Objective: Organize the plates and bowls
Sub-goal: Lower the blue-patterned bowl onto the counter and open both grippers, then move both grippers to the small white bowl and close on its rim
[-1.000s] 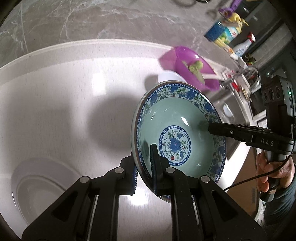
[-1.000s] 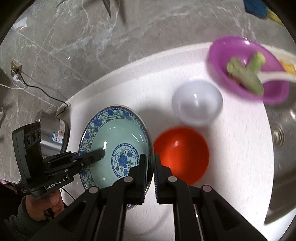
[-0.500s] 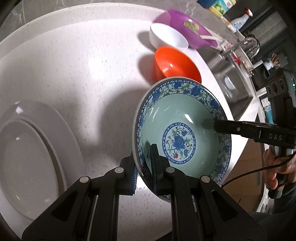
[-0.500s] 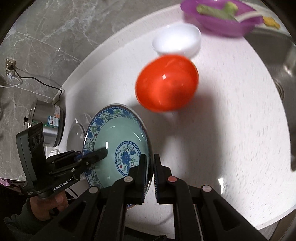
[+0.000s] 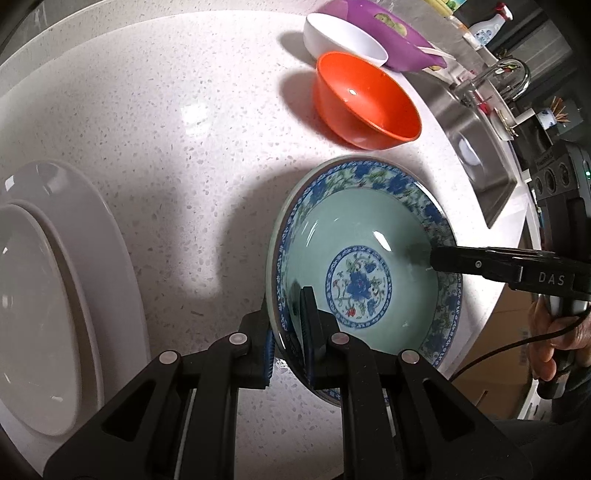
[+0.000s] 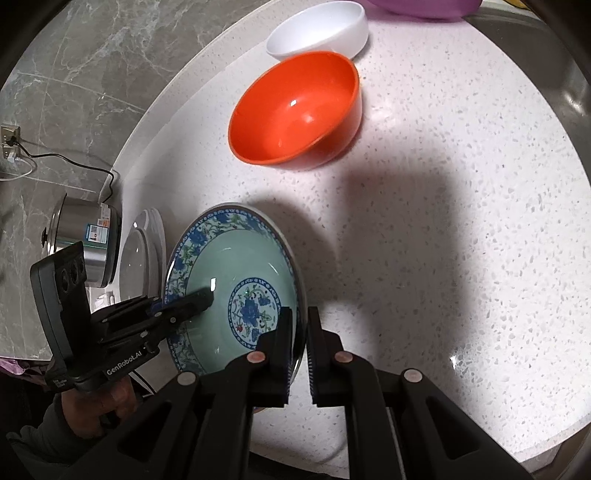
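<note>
Over speckled stone counter (image 5: 177,155): glossy round floral bowl (image 5: 365,258), L gripper (image 5: 288,332) + R gripper (image 6: 299,343) clamped on opposite rims.

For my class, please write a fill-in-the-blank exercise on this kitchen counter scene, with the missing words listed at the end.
1. Both tongs, left tongs and right tongs, grip the rim of the ____-patterned bowl.
2. The bowl next to the white bowl is ____.
3. The sink is made of ____.
4. The plates are coloured ____.

Missing words: floral; orange; metal; white
</note>
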